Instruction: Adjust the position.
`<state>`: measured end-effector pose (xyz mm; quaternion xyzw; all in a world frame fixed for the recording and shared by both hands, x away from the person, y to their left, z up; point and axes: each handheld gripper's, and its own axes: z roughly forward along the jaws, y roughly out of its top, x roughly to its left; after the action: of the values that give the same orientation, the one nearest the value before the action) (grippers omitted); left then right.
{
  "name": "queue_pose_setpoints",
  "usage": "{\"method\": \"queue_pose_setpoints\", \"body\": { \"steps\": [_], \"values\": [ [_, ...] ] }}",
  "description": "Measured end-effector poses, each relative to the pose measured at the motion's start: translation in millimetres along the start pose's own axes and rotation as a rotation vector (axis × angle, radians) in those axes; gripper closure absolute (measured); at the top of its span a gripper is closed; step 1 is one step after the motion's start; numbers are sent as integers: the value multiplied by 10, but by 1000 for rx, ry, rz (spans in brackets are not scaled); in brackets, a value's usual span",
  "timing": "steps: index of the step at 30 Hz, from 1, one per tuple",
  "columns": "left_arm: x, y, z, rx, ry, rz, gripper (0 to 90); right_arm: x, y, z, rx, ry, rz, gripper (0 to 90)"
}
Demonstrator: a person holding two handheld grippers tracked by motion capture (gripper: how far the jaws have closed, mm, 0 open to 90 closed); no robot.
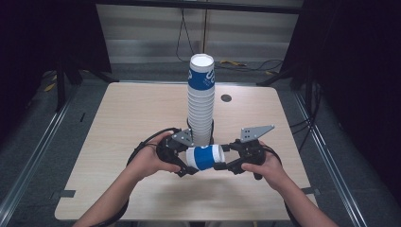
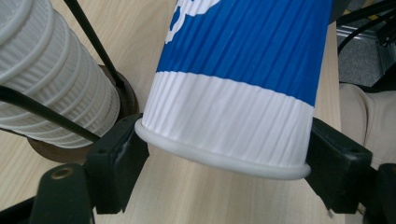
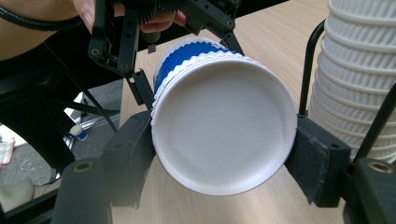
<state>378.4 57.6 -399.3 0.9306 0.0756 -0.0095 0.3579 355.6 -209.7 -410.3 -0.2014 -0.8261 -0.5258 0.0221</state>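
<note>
Lying on its side: cup (image 1: 204, 157), blue and white, ribbed, held above the table's near middle, at 6 o'clock from the tall stack.
Cup rim end: toward 9 o'clock in the high view, caught between the jaws of the left gripper (image 1: 182, 163); rolled lip pressed by both black pads in the left gripper view.
Cup base end: toward 3 o'clock, clamped by the right gripper (image 1: 226, 158); flat white bottom facing the camera in the right gripper view, a pad on each side touching it.
Left gripper state: partly closed around the cup's wide end, gripping it.
Right gripper state: closed further, onto the narrower base, gripping it.
Hands: left hand (image 1: 149, 161) at 9 o'clock of the cup, right hand (image 1: 267, 165) at 3 o'clock.
Stack (image 1: 201, 99): nested cups of the same kind, upright in a black wire holder, just beyond the held cup at 12 o'clock.
Table (image 1: 118, 123): light wood.
</note>
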Motion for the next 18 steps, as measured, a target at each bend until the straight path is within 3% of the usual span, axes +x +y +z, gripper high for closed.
{"method": "queue_pose_setpoints", "body": {
  "steps": [12, 18],
  "values": [
    [8, -4, 2, -5, -16, -11, 220, -3, -32, 15, 10, -2, 6, 272],
    [5, -1, -9, 1, -19, -18, 220, -7, -43, 20, 12, -15, 3, 220]
  ]
}}
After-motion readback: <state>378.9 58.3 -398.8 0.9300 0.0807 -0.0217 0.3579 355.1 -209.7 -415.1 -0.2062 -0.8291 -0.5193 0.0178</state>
